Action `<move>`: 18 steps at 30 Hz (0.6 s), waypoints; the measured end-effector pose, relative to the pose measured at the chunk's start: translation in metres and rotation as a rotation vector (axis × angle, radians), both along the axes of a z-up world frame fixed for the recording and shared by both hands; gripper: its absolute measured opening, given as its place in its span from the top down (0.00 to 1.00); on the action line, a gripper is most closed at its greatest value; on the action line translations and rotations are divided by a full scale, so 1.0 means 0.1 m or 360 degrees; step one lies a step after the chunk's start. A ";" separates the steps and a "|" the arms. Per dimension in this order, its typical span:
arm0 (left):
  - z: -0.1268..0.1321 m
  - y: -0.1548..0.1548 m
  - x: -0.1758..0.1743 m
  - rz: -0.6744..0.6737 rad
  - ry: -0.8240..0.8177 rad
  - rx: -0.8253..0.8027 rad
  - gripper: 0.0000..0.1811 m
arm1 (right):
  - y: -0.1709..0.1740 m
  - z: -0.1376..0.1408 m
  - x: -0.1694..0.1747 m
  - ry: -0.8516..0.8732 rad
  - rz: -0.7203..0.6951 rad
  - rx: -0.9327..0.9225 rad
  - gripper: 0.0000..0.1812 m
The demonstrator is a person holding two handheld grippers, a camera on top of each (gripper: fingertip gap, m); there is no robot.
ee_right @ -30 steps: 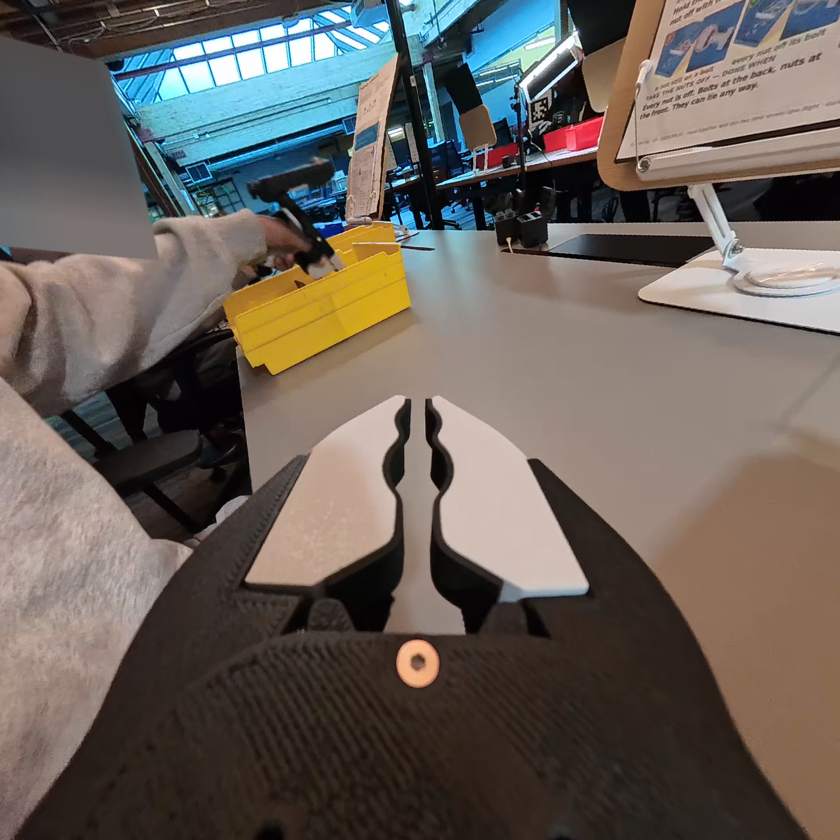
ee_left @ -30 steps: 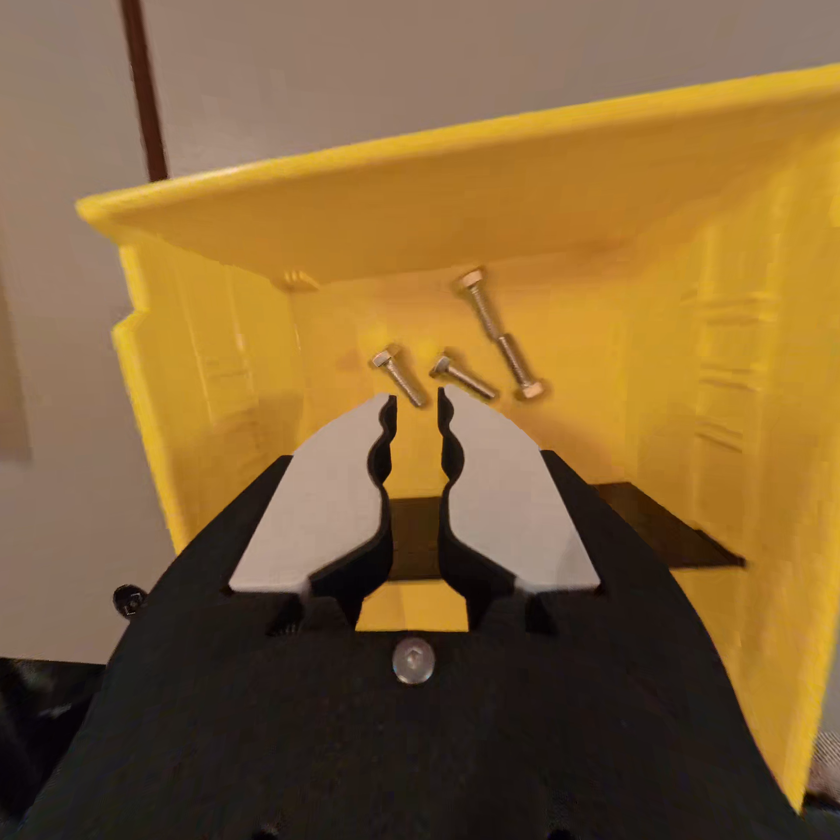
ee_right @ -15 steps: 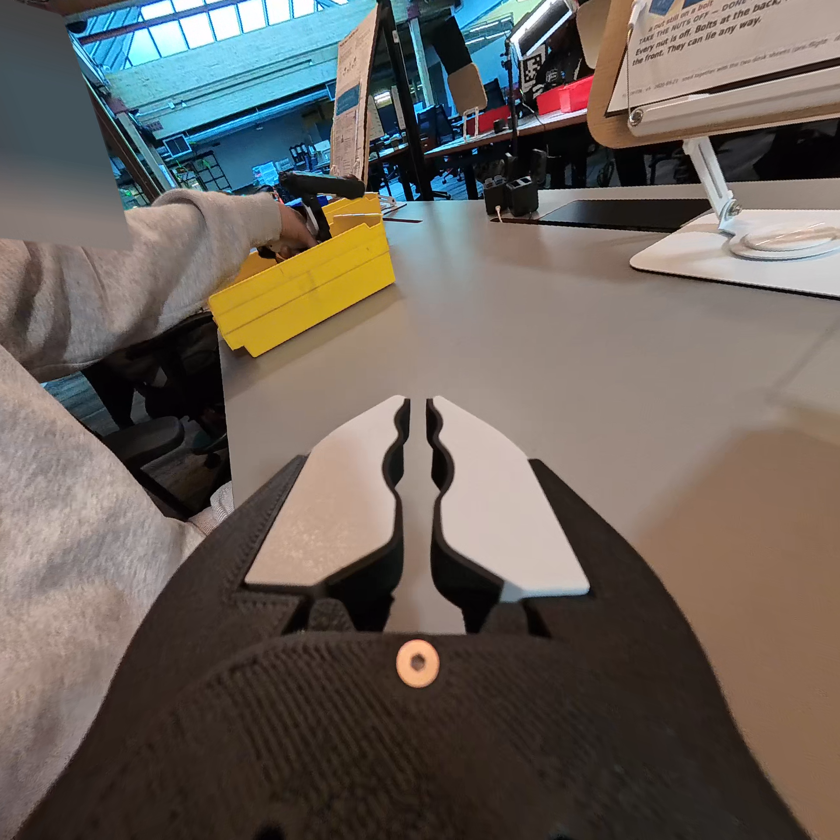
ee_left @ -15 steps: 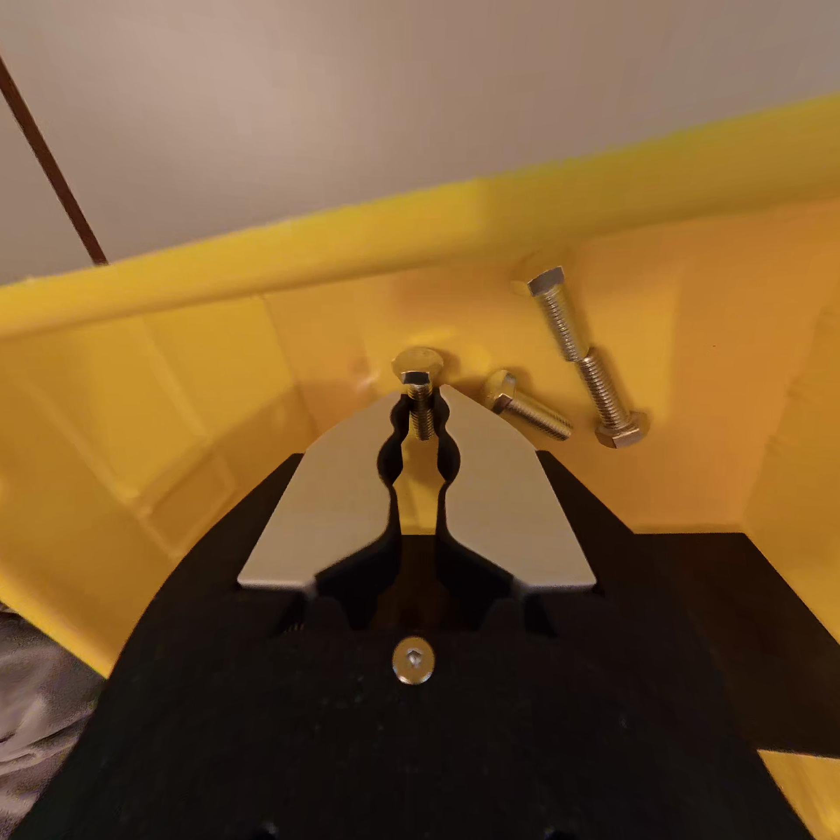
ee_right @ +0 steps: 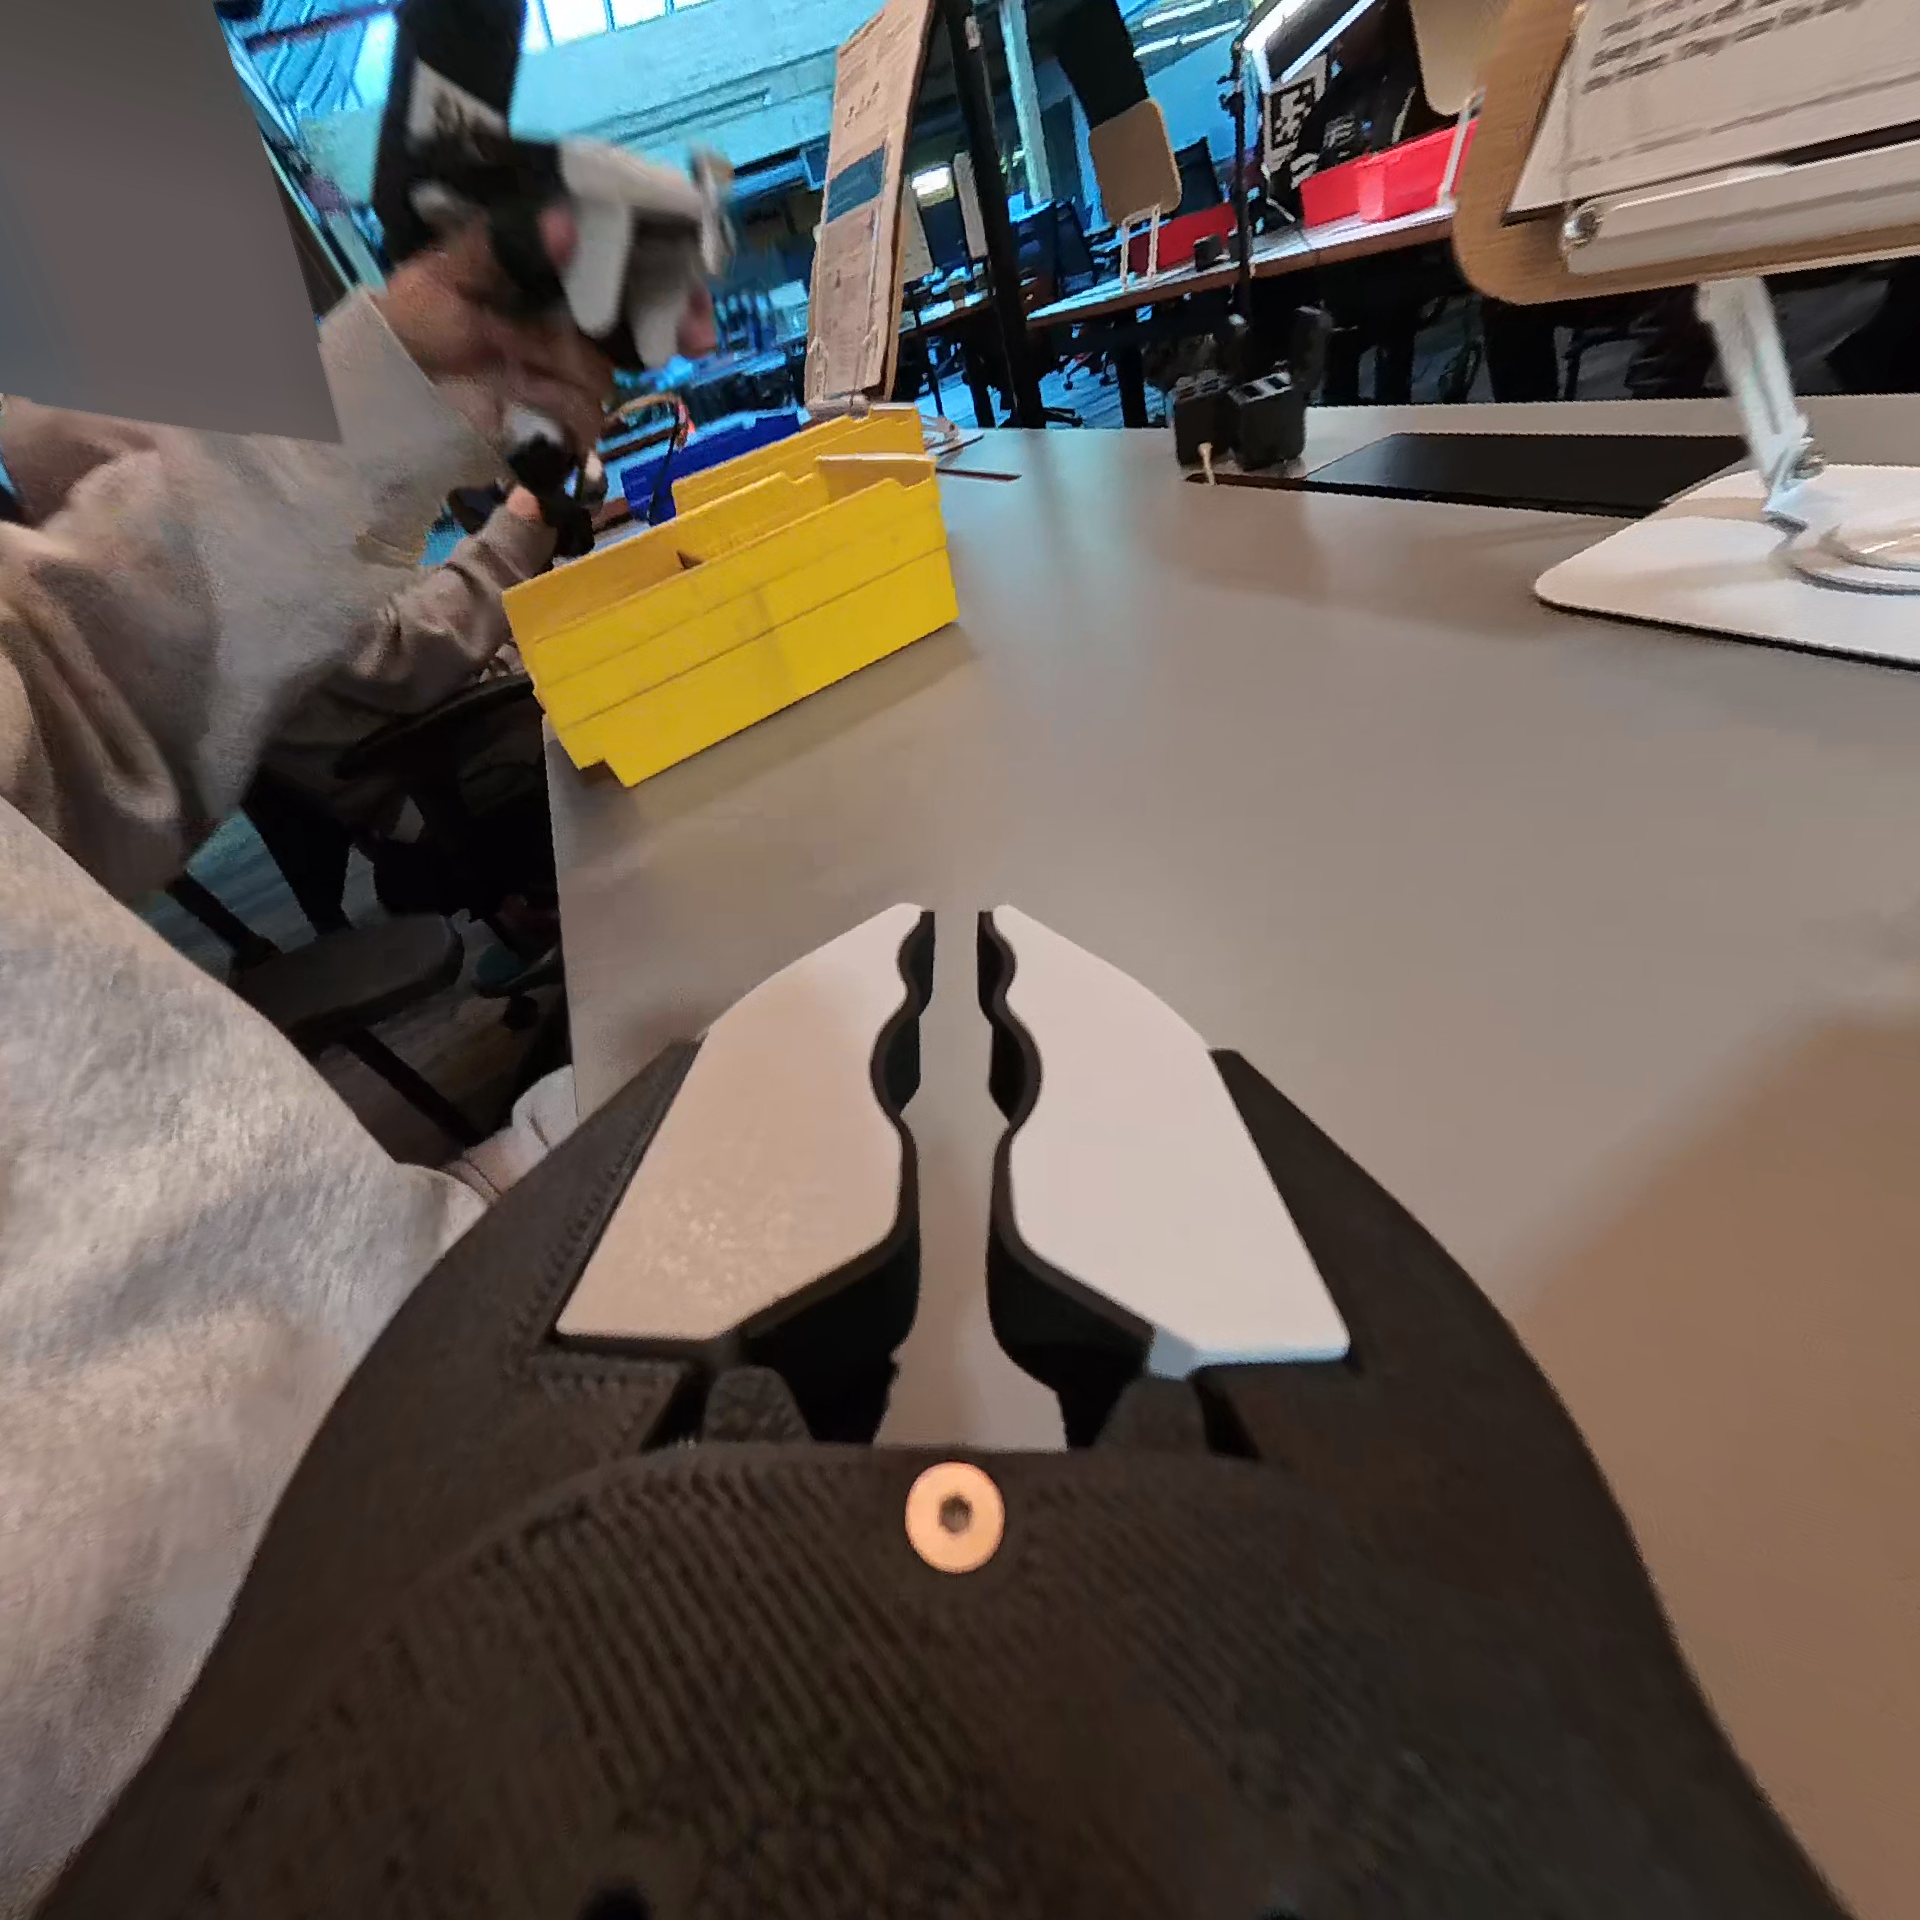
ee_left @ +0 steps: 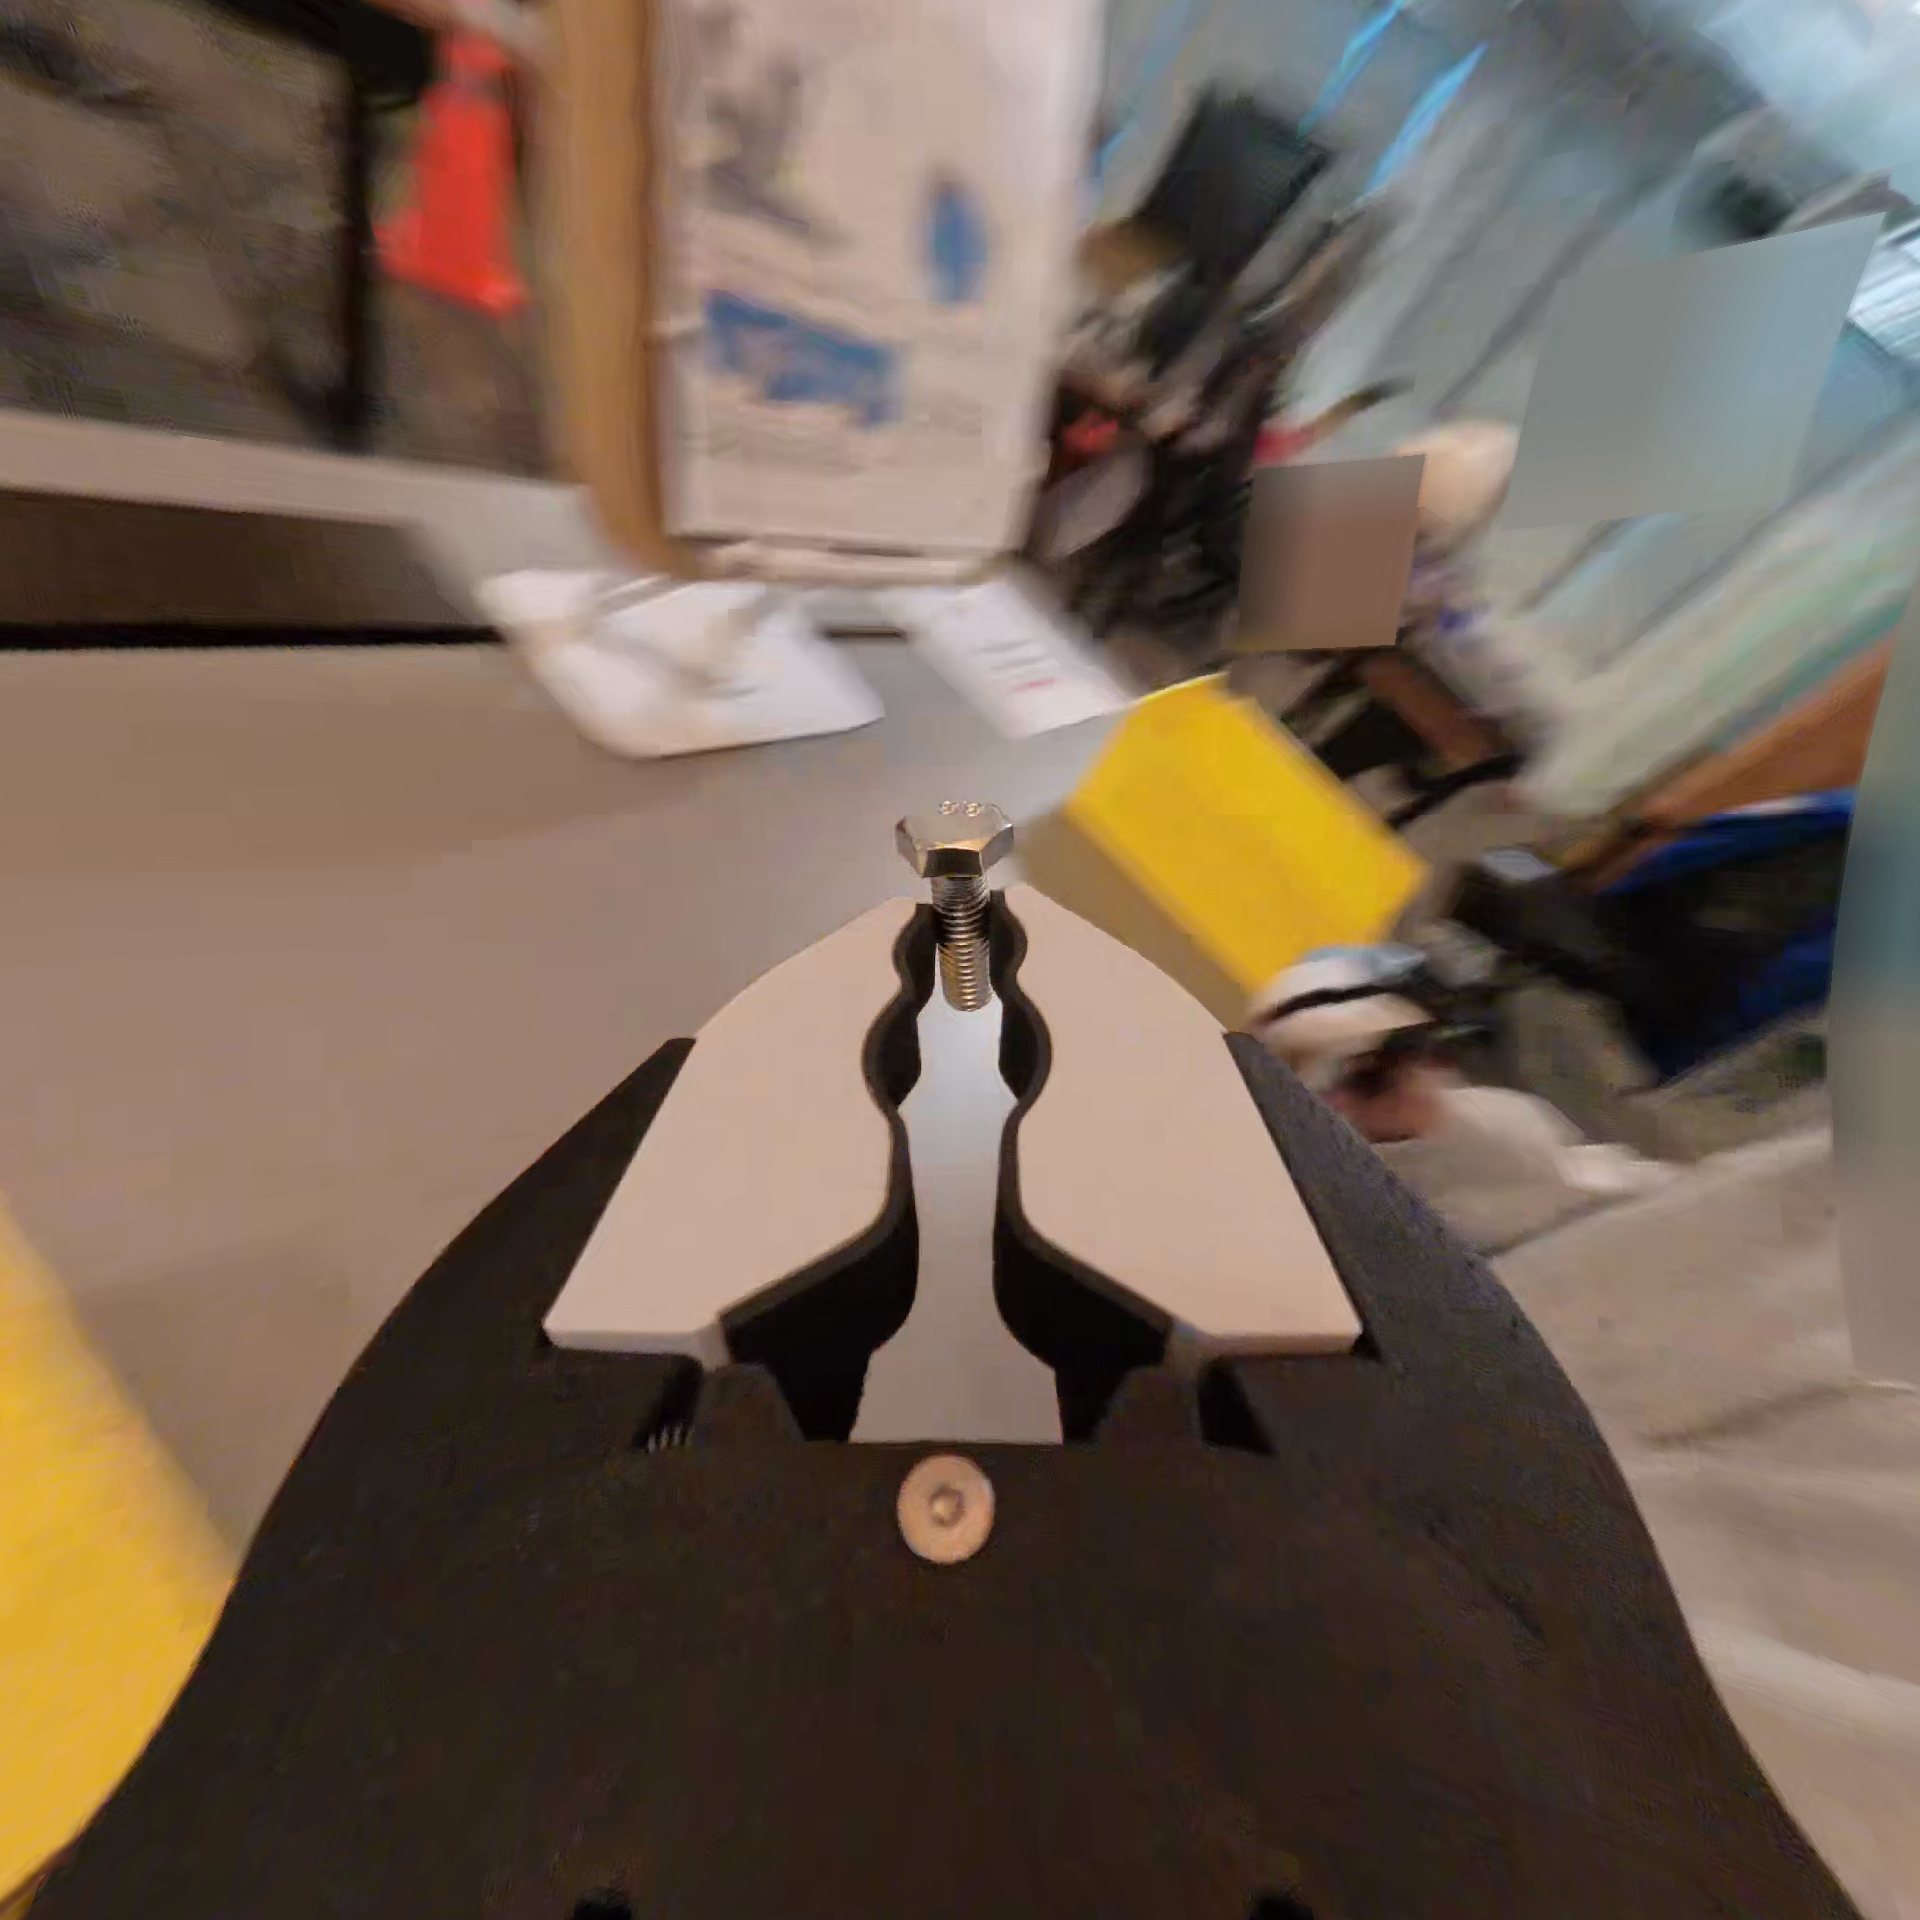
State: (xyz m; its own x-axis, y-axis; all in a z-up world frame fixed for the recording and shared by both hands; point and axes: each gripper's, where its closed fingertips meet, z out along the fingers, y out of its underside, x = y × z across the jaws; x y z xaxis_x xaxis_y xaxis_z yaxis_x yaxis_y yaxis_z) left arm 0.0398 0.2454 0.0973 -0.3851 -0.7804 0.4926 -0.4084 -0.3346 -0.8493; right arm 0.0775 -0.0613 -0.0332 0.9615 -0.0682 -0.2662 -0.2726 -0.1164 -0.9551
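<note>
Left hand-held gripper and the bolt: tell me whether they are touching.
Touching. In the left wrist view the left hand-held gripper has its fingertips closed on the threaded shank of the bolt, with the hex head sticking out beyond the tips.

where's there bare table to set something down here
The widest bare table lies ahead of the right gripper, between the yellow bin on the left and the white stand base on the right. The bin's corner is crowded by the left gripper, shut on a bolt.
</note>
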 end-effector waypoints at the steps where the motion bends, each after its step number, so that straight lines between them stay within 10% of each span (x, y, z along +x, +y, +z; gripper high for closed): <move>1: 0.10 -0.30 -0.04 -0.0064 -0.0100 -0.0116 0.94 | 0.03 -0.02 -0.04 -0.0044 0.0012 -0.0027 0.96; 9: -0.02 -1.76 -0.26 -0.0221 -0.0651 -0.1072 0.94 | 0.13 0.24 -0.26 -0.0491 -0.0119 0.0043 0.88; 18: -0.90 -2.37 -0.12 -0.0223 -0.0204 -0.1691 0.95 | 0.34 0.36 -0.57 -0.0785 -0.0189 0.0136 0.79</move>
State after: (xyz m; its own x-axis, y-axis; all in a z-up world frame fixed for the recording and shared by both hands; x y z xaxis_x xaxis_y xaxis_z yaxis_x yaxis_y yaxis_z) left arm 0.0279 0.0086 0.0074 -0.5345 0.0778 0.8416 -0.4290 -0.8829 -0.1908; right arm 0.0207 -0.0275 0.0026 0.9611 -0.1822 0.2078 0.2062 -0.0277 -0.9781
